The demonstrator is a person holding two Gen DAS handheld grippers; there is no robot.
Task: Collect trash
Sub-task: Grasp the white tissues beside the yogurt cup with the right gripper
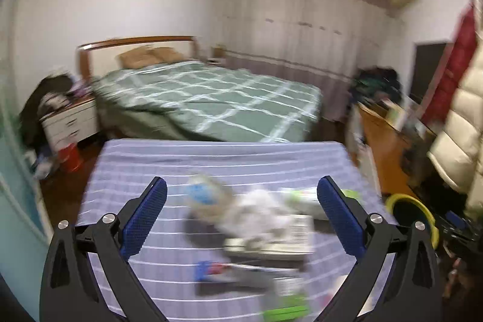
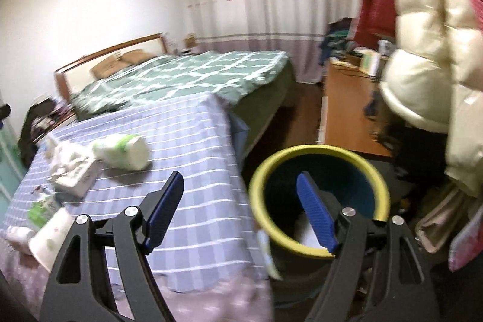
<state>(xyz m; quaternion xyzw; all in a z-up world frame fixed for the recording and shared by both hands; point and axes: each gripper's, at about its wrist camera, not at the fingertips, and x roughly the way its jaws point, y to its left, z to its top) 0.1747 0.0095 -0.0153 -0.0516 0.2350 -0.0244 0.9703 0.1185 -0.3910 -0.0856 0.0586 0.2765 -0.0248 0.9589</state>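
A table with a blue striped cloth [image 1: 126,171] holds blurred trash: a clear cup with a blue lid [image 1: 205,195], crumpled white paper [image 1: 259,210], a white and green roll pack [image 1: 302,198], flat boxes [image 1: 271,249] and a blue item [image 1: 208,270]. My left gripper [image 1: 241,198] is open above this pile, holding nothing. My right gripper [image 2: 240,189] is open and empty, over the table's right edge and the yellow-rimmed bin [image 2: 320,153]. The roll pack [image 2: 123,151], the paper and box [image 2: 72,171] and a white cup [image 2: 51,234] lie to its left.
A bed with a green checked cover [image 1: 211,98] stands behind the table. A wooden desk [image 2: 347,110] with clutter and hanging cream and red jackets [image 2: 428,50] are at the right. A nightstand [image 1: 69,119] and a red bucket [image 1: 71,156] are at the left.
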